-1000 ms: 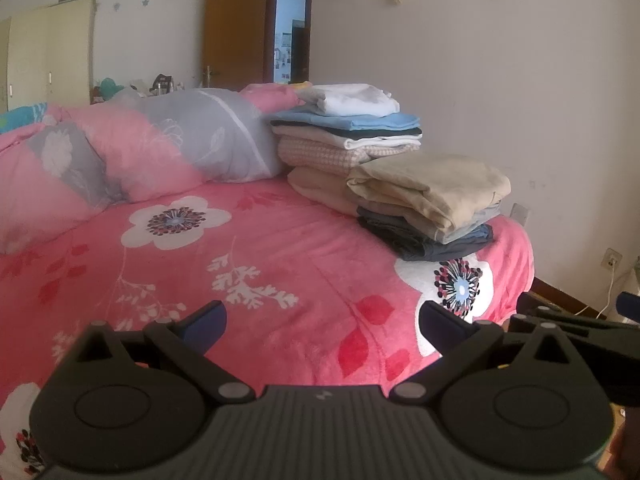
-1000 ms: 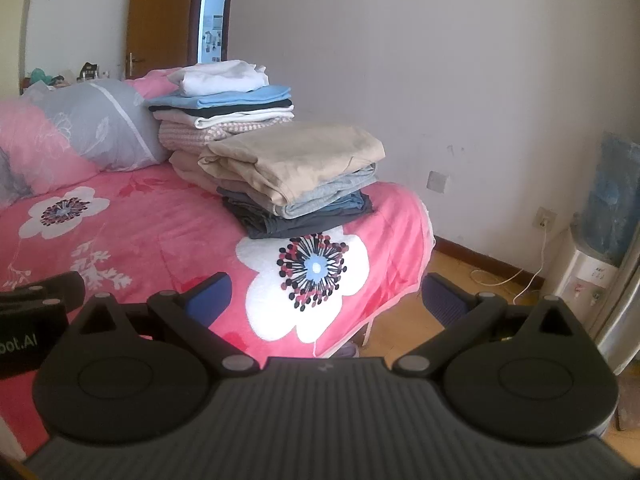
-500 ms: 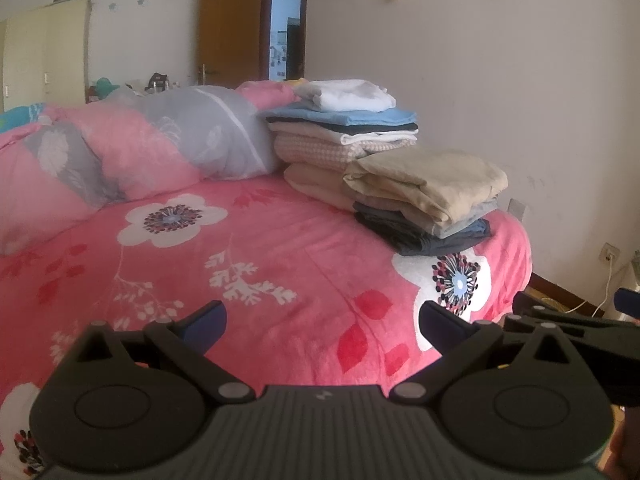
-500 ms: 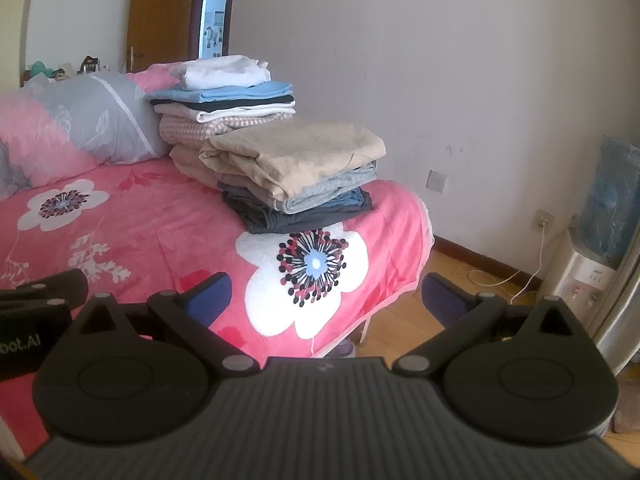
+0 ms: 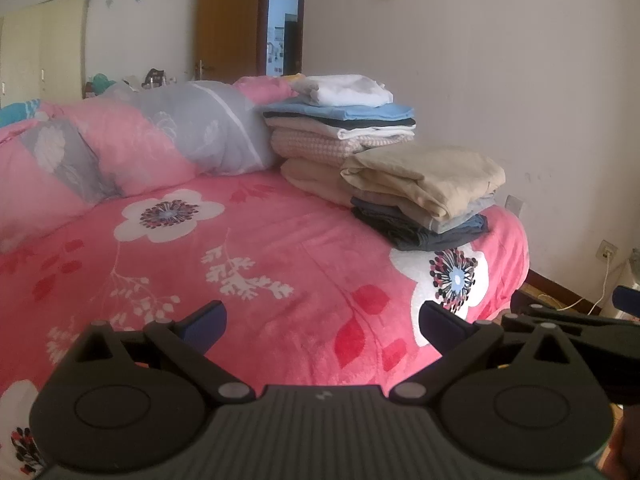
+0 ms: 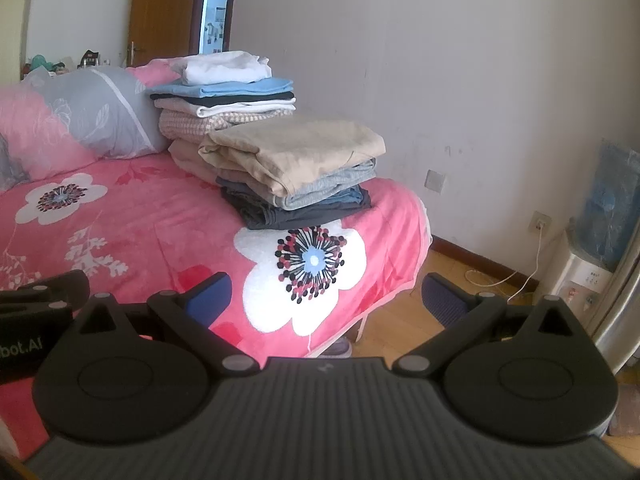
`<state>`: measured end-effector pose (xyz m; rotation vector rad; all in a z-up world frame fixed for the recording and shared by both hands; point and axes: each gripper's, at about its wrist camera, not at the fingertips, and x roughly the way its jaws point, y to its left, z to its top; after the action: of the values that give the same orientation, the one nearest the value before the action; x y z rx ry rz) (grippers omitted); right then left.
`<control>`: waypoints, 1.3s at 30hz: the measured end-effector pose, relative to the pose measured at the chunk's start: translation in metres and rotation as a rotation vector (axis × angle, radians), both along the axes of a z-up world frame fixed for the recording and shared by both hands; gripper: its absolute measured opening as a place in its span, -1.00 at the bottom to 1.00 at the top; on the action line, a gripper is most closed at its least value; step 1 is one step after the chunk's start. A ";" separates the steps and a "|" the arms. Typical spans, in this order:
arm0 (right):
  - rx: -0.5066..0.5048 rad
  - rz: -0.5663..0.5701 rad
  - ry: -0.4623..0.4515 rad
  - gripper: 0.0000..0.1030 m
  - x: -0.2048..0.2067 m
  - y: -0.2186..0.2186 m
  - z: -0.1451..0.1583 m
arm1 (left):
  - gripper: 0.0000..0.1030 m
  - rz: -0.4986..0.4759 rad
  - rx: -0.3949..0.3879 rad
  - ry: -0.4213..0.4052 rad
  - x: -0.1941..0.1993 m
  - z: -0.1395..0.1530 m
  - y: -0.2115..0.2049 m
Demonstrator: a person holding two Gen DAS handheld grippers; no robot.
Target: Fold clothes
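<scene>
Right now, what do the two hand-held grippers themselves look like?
Both look alike: the left hand-held gripper and right hand-held gripper have matte black ribbed bodies, two round discs, grey pivot pins, angled black linkage arms and dark blue finger pads. White lettering ending "bot.AI" marks the left one's side.

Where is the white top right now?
The white top crowns the taller clothes stack at the bed's far right, near the wall, in both views. It lies on a blue garment, beside the grey pillow.

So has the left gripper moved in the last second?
Yes, slightly. Against the fixed door, the left wrist view has panned: door and folded stacks drifted a little left, so the open left gripper swung slightly rightward.
</scene>
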<state>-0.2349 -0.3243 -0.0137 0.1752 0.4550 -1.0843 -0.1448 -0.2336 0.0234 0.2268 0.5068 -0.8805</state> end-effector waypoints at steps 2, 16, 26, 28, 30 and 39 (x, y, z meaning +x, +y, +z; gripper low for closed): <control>-0.001 -0.001 0.001 0.97 0.000 0.000 0.000 | 0.99 -0.001 0.000 0.001 0.000 0.000 0.000; -0.001 -0.006 0.006 0.97 0.000 -0.001 -0.001 | 0.99 -0.008 0.010 0.008 0.000 -0.003 -0.001; 0.009 -0.013 0.012 0.97 0.000 -0.003 -0.004 | 0.99 -0.013 0.024 0.017 0.002 -0.006 -0.004; 0.009 -0.013 0.014 0.97 0.001 -0.003 -0.004 | 0.99 -0.013 0.025 0.018 0.002 -0.006 -0.004; 0.009 -0.012 0.015 0.97 0.002 -0.004 -0.003 | 0.99 -0.015 0.025 0.018 0.003 -0.006 -0.004; 0.007 -0.012 0.023 0.97 0.004 -0.002 -0.003 | 0.99 -0.015 0.024 0.019 0.004 -0.006 -0.004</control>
<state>-0.2312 -0.3267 -0.0162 0.1717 0.4788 -1.0974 -0.1408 -0.2374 0.0170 0.2449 0.5345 -0.8921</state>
